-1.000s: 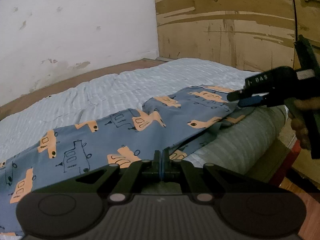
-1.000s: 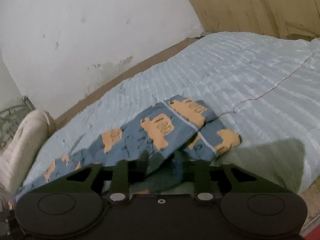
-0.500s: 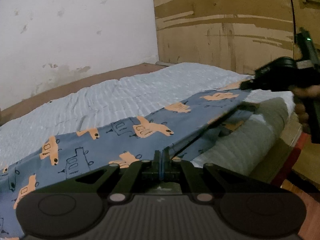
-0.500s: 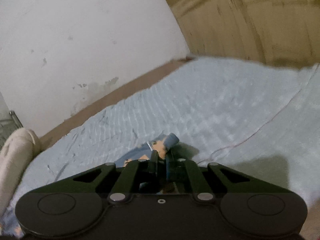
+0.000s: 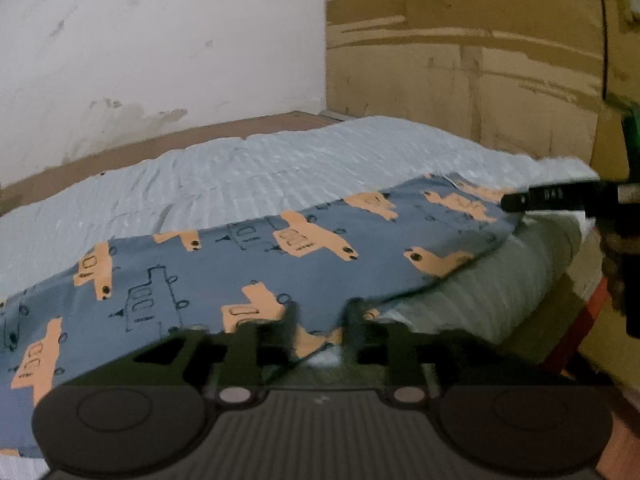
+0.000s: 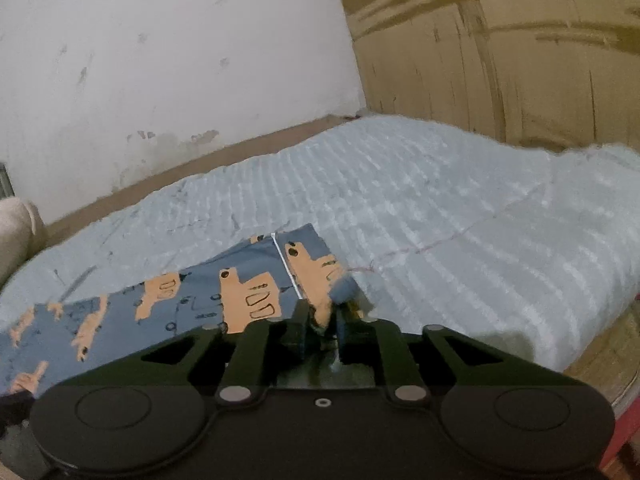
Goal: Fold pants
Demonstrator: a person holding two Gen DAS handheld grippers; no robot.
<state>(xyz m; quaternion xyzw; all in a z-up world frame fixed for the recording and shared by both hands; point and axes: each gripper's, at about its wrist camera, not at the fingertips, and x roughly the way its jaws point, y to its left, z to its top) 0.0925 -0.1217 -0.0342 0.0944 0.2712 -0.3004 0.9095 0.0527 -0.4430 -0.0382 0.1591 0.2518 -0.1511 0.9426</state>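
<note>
The blue cotton pants with orange truck print (image 5: 248, 268) lie spread along the near edge of the pale blue quilted bed (image 5: 304, 160). The right claw (image 6: 320, 318) pinches their hem corner at 6 o'clock in its view. The left claw (image 5: 318, 320) stands parted over the pants' lower edge, holding nothing.

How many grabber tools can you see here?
2. The left hand-held gripper is open at the near edge of the blue truck-print fabric pants; the right hand-held gripper pinches their hem end.
</note>
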